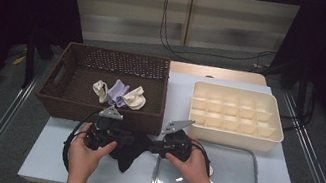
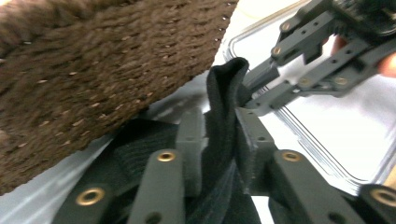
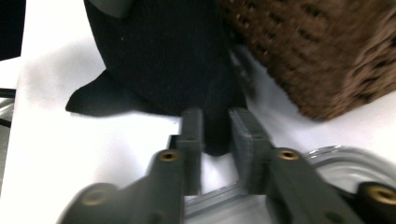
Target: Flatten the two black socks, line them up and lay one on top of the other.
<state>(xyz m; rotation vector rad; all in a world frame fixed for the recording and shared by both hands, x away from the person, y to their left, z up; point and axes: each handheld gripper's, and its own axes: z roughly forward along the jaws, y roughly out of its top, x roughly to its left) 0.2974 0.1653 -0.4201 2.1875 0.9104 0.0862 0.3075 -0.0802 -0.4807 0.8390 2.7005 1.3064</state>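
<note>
A black sock (image 1: 128, 149) hangs stretched between my two grippers over the white table, just in front of the brown wicker basket (image 1: 96, 110). My left gripper (image 1: 123, 138) is shut on one side of the sock; in the left gripper view its jaws (image 2: 217, 140) squeeze the black fabric (image 2: 224, 84). My right gripper (image 1: 154, 147) is shut on the sock's other edge. In the right gripper view the cloth (image 3: 163, 51) sits pinched between its jaws (image 3: 215, 135). The left gripper view also shows the right gripper (image 2: 250, 95) biting the sock's tip.
The basket holds cream and lavender socks (image 1: 120, 93). A cream compartment organiser (image 1: 276, 127) stands at the back right. A clear plastic tray (image 1: 238, 171) lies at the front right, under the right hand. The basket wall (image 3: 317, 51) is close beside both grippers.
</note>
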